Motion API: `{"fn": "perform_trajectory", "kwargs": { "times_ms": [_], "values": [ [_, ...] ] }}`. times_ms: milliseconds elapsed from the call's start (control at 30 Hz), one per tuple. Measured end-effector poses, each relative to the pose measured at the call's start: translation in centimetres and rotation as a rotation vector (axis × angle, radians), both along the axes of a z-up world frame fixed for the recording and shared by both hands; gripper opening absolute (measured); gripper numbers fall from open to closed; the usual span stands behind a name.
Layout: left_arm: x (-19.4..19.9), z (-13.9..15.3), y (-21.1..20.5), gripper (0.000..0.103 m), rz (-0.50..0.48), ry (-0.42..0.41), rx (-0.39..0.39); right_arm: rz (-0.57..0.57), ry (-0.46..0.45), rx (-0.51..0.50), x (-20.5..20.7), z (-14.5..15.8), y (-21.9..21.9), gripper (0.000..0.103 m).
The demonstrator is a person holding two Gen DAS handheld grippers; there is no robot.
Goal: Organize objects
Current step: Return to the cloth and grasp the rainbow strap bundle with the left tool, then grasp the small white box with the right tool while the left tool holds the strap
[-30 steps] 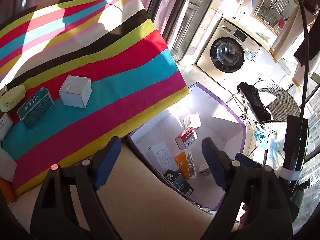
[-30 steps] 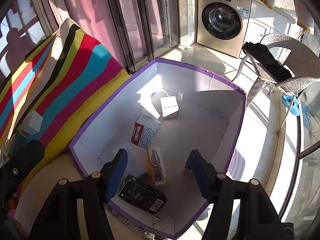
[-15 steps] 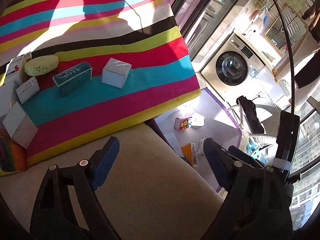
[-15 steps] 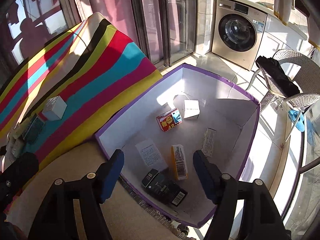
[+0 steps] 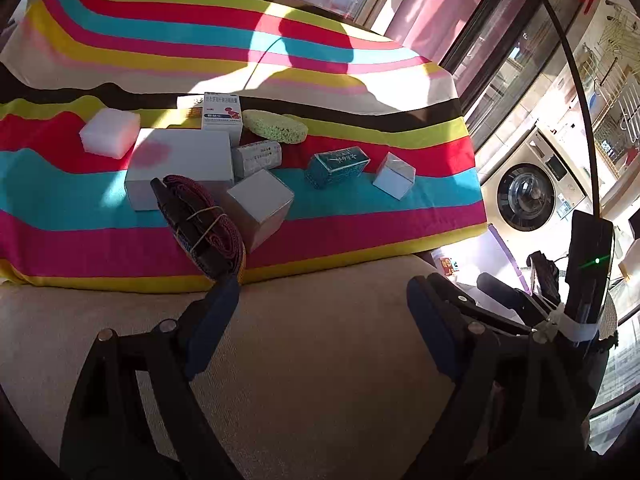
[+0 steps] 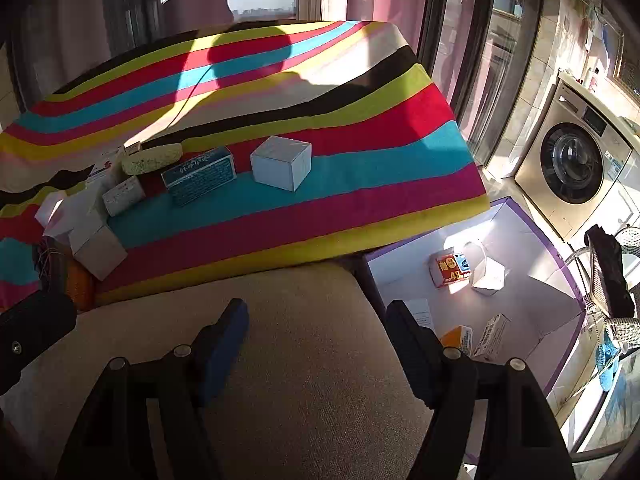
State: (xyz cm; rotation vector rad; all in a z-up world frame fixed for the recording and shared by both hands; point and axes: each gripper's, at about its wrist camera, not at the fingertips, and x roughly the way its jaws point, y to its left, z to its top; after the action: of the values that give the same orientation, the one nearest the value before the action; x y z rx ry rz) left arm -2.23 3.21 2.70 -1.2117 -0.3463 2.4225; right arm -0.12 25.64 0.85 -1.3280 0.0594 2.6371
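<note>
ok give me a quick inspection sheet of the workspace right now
surface: striped cloth over a beige cushion.
job's things: teal box, white cube box, yellow-green sponge and more boxes on the cloth; purple-edged bin on the floor holds a red carton and other small boxes.
clutter: maroon strap bundle.
grippers: left gripper open, empty; right gripper open, empty.
cables: black cable.
surroundings: washing machine, wicker chair, windows.
</note>
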Motion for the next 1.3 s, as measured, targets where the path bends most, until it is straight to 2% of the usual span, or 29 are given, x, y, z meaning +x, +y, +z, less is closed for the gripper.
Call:
{"fn": "perform_trajectory", "kwargs": {
  "times_ms": [200,300,400,667,867,900,933,1000,1033,1133,1233,1300],
  "values": [
    [0.5,-0.7,-3.8,0.088,0.074,-0.022,0.016,0.190,-0.027,0.012,-1.6,-0.2,-3.9,0.072],
    [-0.1,-1.5,-5.9,0.088,0.149,-0.071,0.026,0.249,-0.041,0.037,-2.2,-0.6,-5.6,0.072],
    [-0.4,-1.7,-7.3,0.088,0.184,-0.080,0.064,0.303,-0.049,0.039,-2.9,-0.7,-7.0,0.072],
    [-2.4,-1.6,-7.4,0.088,0.189,-0.104,0.108,0.456,-0.069,0.082,-4.9,-1.7,-11.0,0.072],
    [-5.8,-3.0,-6.9,0.087,0.201,-0.189,0.095,0.483,-0.061,0.096,-5.2,-1.7,-11.8,0.072],
    [-6.2,-3.3,-6.7,0.081,0.196,-0.207,0.080,0.486,-0.060,0.093,-5.1,-1.7,-11.8,0.072],
    [-6.6,-3.6,-6.6,0.070,0.190,-0.218,0.078,0.488,-0.060,0.089,-5.1,-1.7,-11.7,0.072],
    [-6.9,-4.0,-6.6,0.057,0.167,-0.224,0.099,0.498,-0.062,0.081,-5.1,-1.7,-11.8,0.072],
    [-6.8,-4.1,-6.7,0.047,0.163,-0.225,0.113,0.507,-0.062,0.078,-5.2,-1.7,-11.9,0.072],
    [-6.4,-4.0,-7.3,0.043,0.177,-0.215,0.132,0.531,-0.056,0.077,-5.5,-1.6,-12.5,0.072],
    [-5.7,-4.1,-8.7,0.042,0.210,-0.211,0.163,0.550,-0.043,0.069,-6.2,-1.5,-13.2,0.072],
    [-5.2,-4.0,-9.5,0.042,0.240,-0.199,0.157,0.560,-0.039,0.062,-6.7,-1.5,-13.6,0.072]
  ]
}}
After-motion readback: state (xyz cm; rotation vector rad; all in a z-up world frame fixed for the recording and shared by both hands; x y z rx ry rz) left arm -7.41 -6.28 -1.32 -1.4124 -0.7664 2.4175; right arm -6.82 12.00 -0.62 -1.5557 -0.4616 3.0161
